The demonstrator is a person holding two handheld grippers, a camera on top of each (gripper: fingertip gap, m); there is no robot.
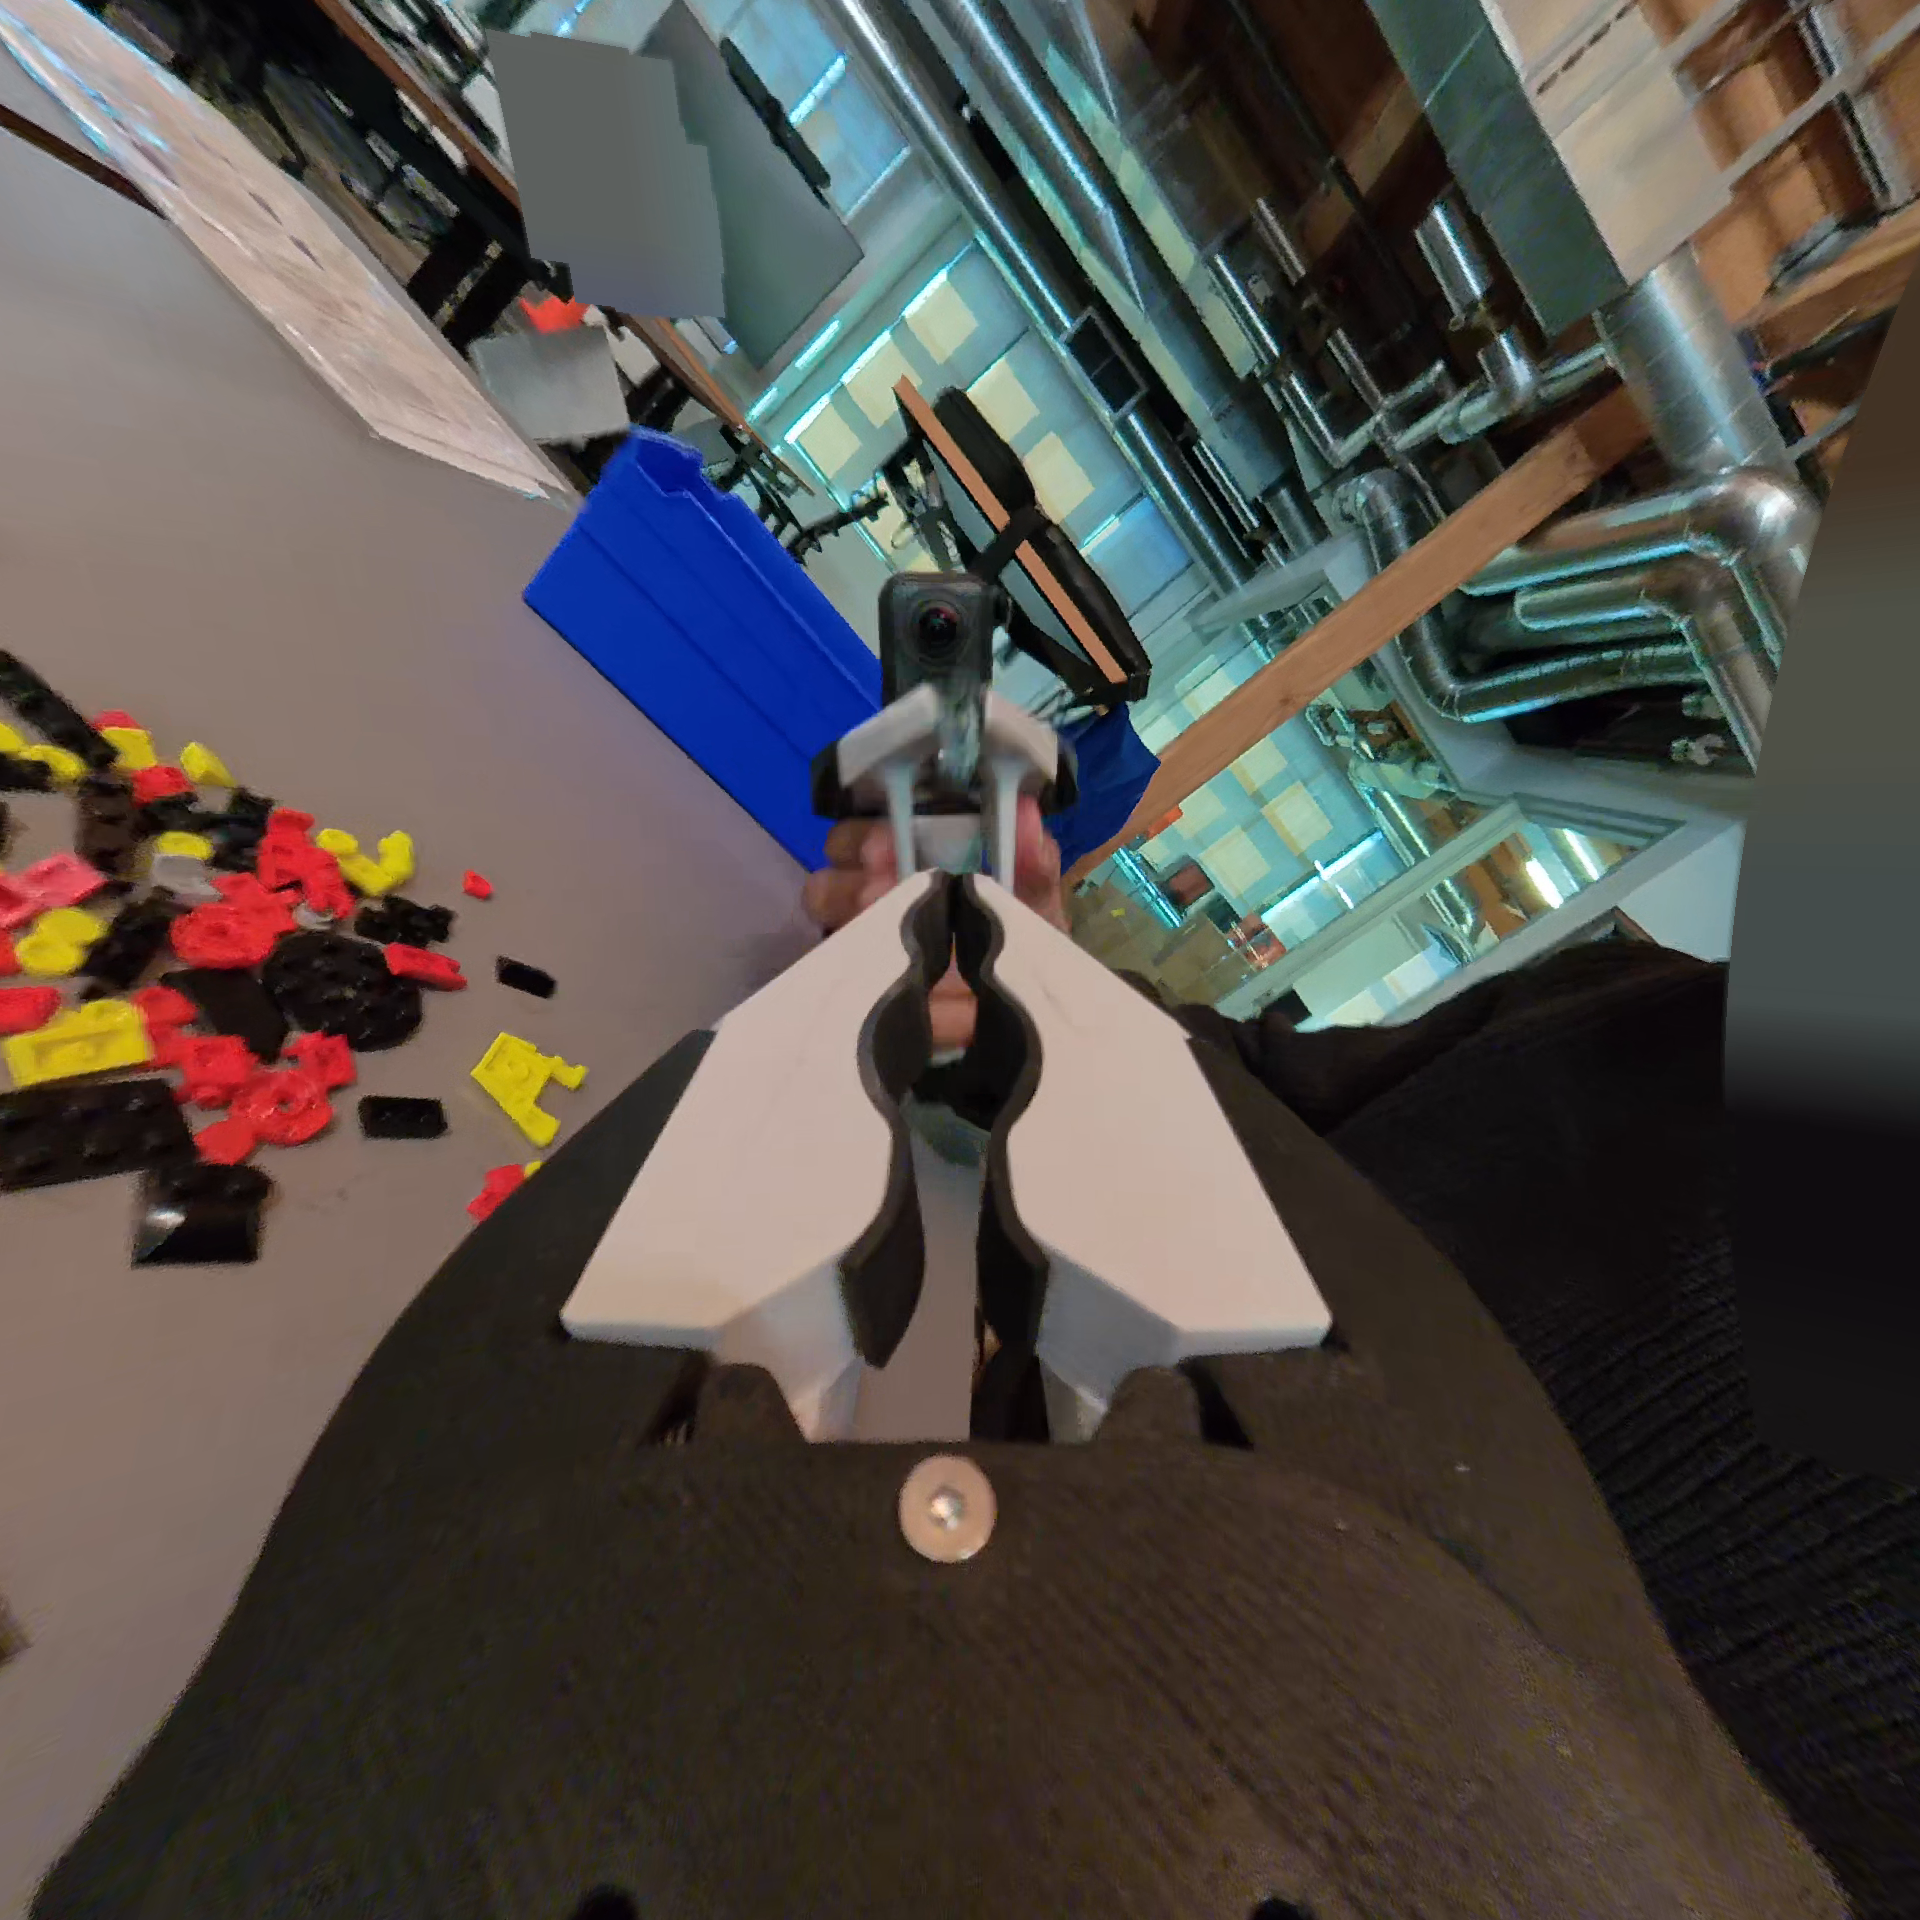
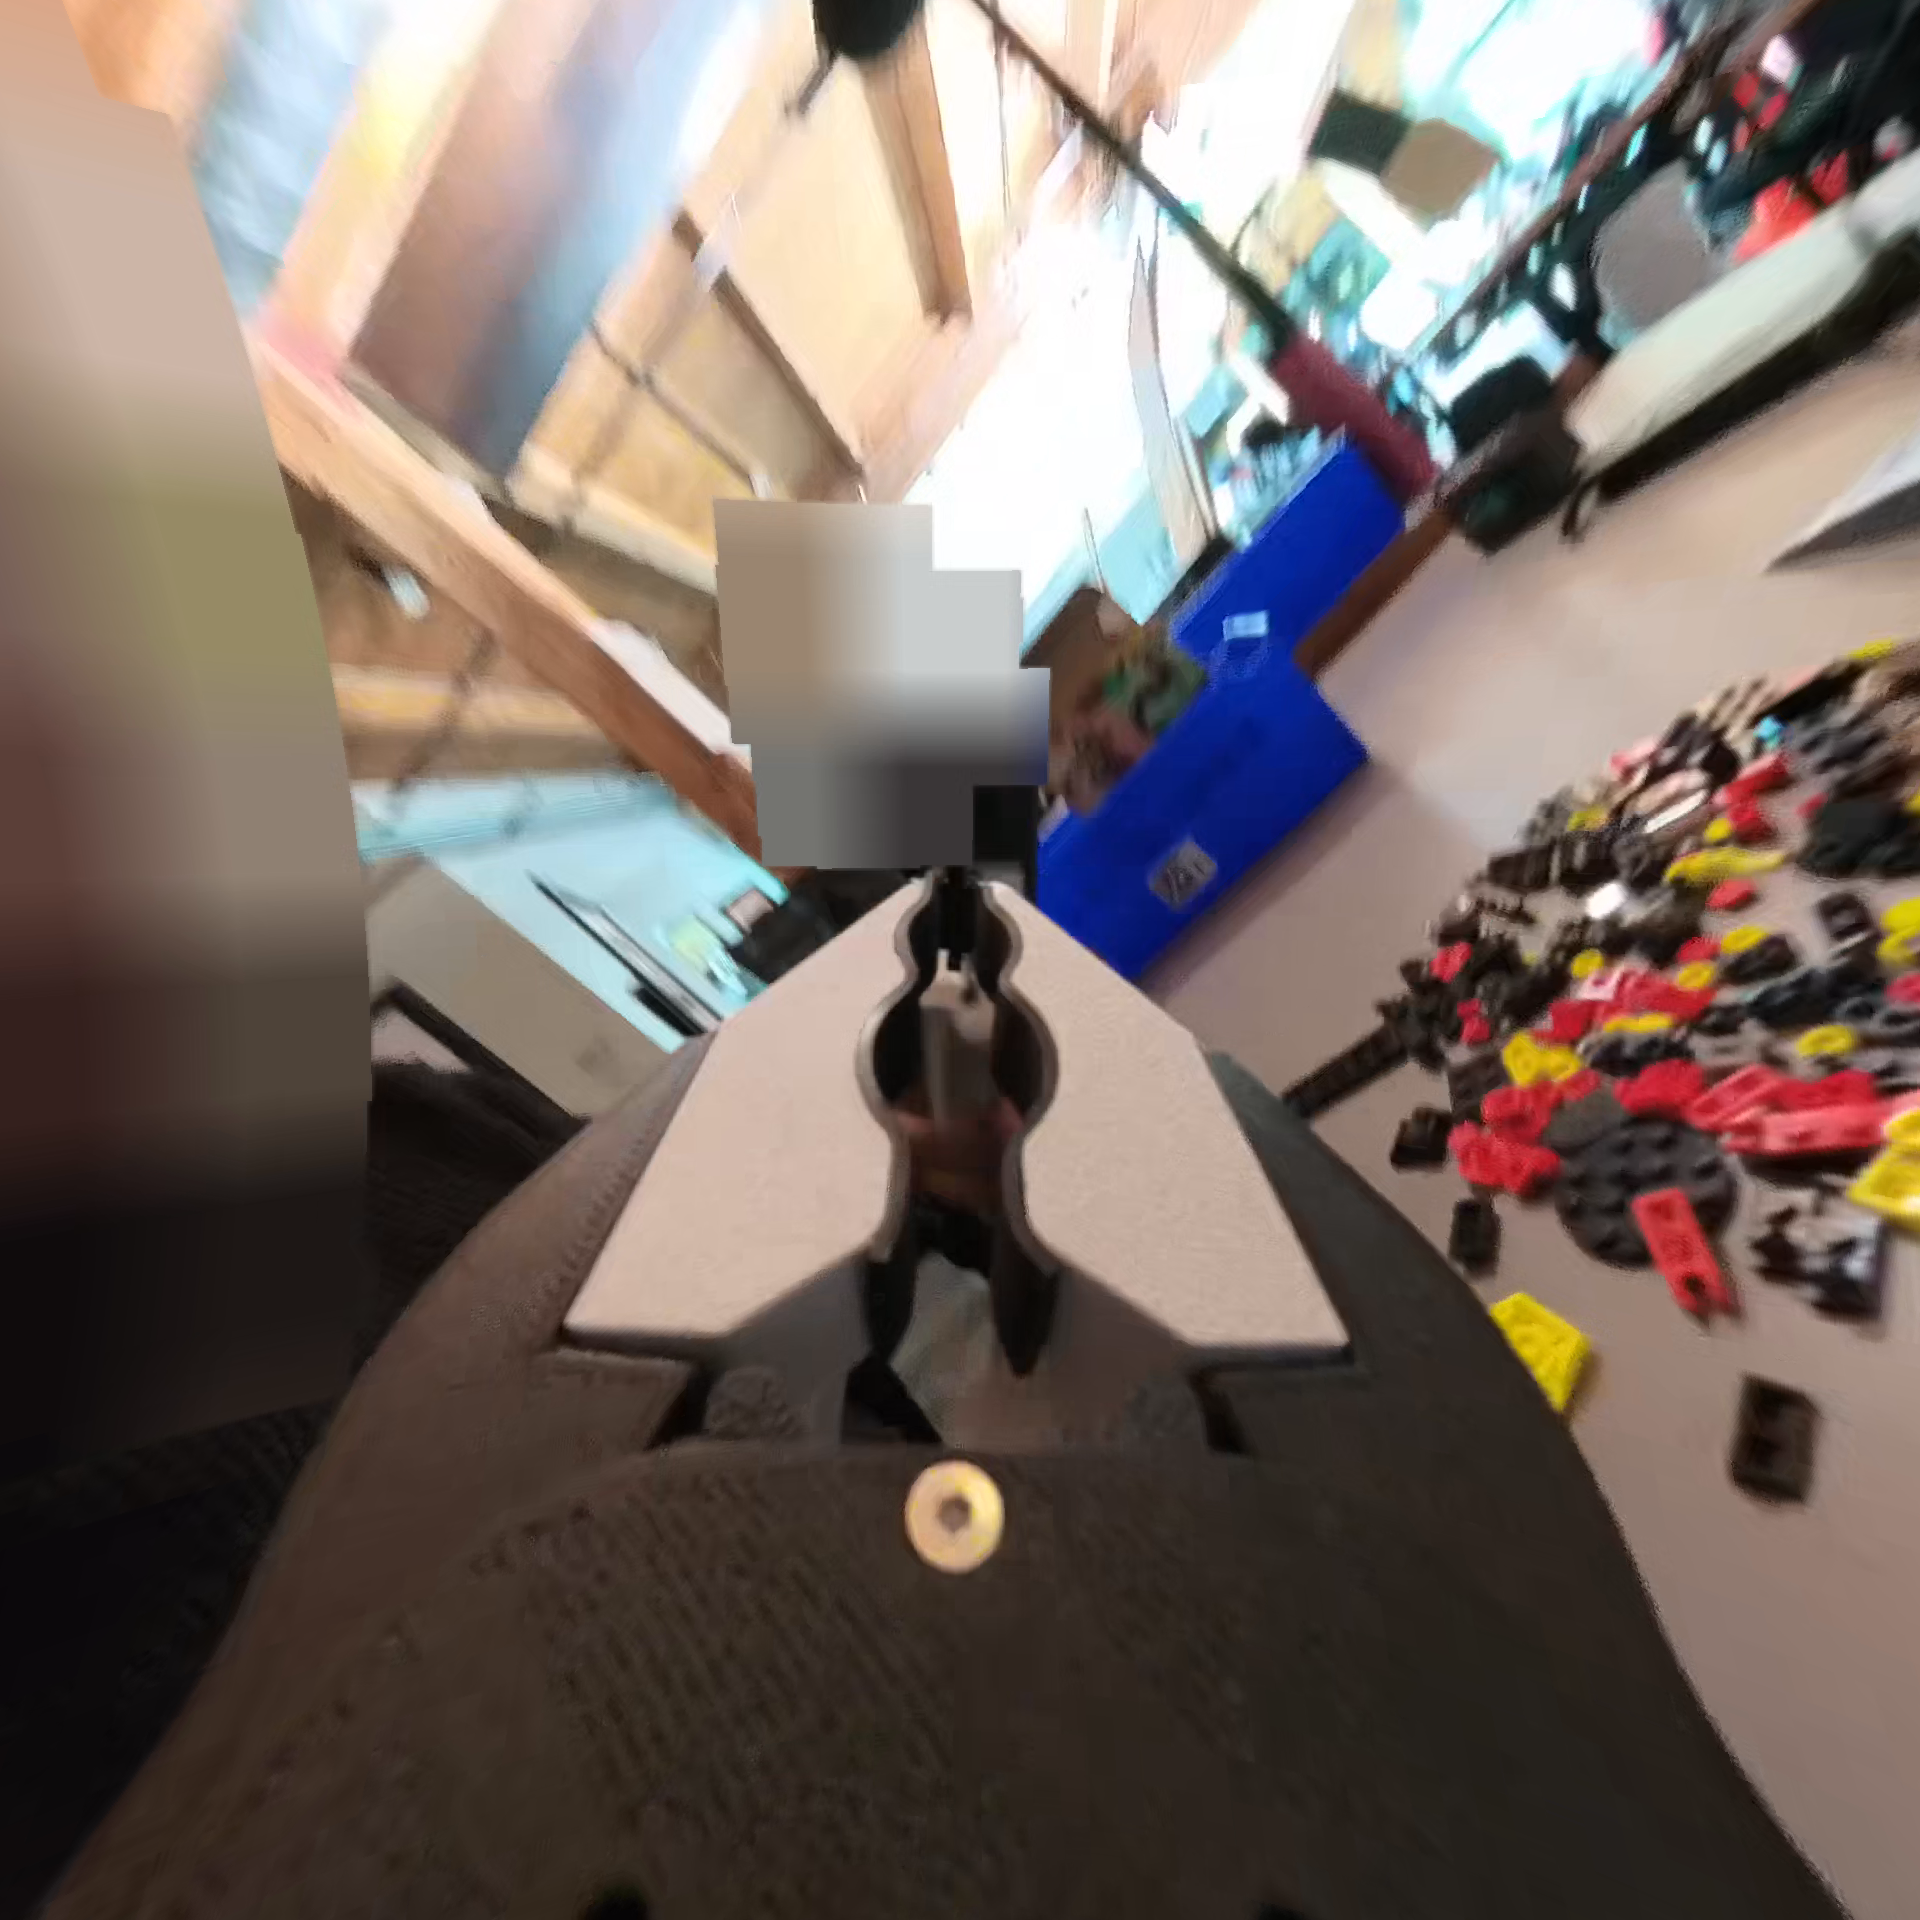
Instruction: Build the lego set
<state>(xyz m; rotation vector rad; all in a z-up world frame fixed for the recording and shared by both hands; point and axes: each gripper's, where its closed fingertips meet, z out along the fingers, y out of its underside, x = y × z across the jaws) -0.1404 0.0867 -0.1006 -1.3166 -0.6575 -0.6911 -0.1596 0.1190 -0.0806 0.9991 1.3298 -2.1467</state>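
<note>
Left wrist view: left claw [image 1: 951, 883] sitting pressed together, facing right claw [image 2: 951, 883], likewise pressed together; loose lego pieces [image 1: 208, 966] lying on grey bench [image 1: 312, 623]; blue bin [image 1: 686, 613] behind.

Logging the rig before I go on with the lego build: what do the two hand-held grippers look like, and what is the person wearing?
Both match. The left hand-held gripper and the right hand-held gripper each have two white wedge-shaped fingers with wavy black inner pads, on a textured black body with a silver screw at its centre. A small black camera sits on the right one. No cables show. The person wears a dark knitted sleeve.
</note>
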